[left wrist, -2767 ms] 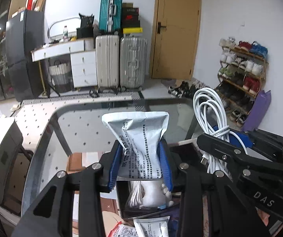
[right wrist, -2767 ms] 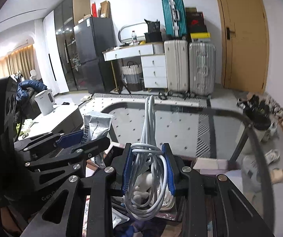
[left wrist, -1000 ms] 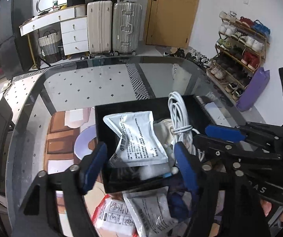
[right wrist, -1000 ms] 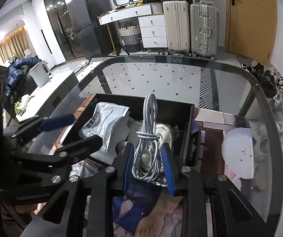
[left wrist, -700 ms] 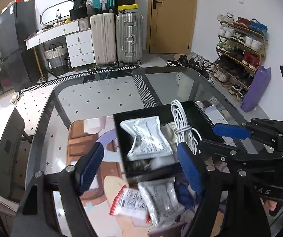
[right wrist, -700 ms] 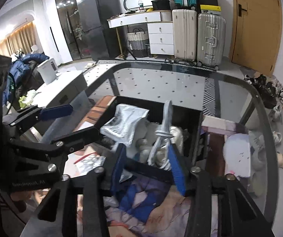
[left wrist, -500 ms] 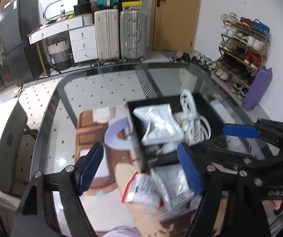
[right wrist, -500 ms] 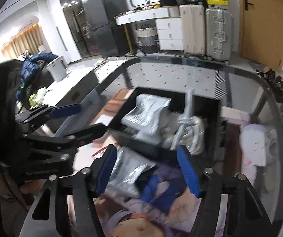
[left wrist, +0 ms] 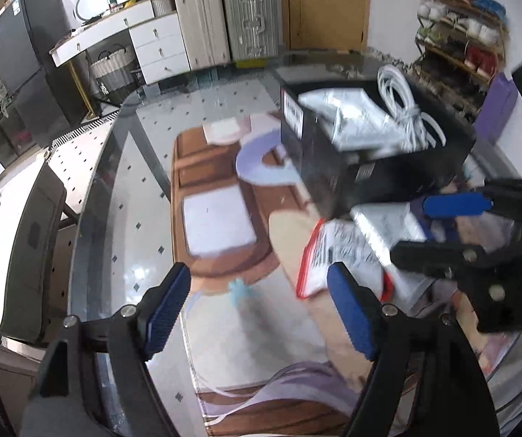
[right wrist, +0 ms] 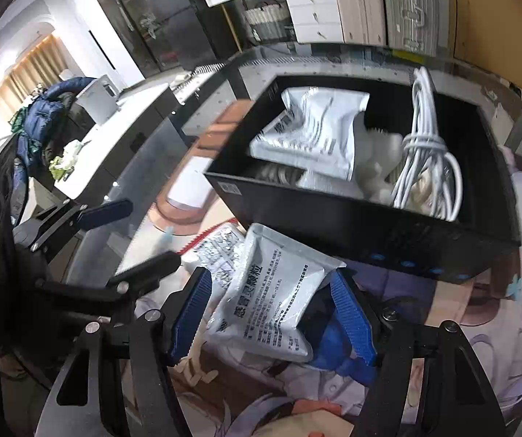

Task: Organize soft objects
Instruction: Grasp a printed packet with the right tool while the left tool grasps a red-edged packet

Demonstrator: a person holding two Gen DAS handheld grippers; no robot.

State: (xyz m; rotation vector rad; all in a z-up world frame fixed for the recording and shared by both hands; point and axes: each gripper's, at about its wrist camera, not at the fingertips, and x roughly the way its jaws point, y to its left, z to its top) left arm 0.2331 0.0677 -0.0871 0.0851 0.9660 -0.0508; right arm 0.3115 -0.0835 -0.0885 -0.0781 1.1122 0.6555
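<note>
Currently right gripper (right wrist: 271, 313) jaws, just opening, straddle the silver pouch (right wrist: 271, 298) ungripped; closing off-centre may pinch the red-edged packet (right wrist: 217, 247) beside its left finger.

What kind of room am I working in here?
Most likely a lived-in home, an entryway or living area: suitcases by a wooden door, a shoe rack, and a fridge nearby.
</note>
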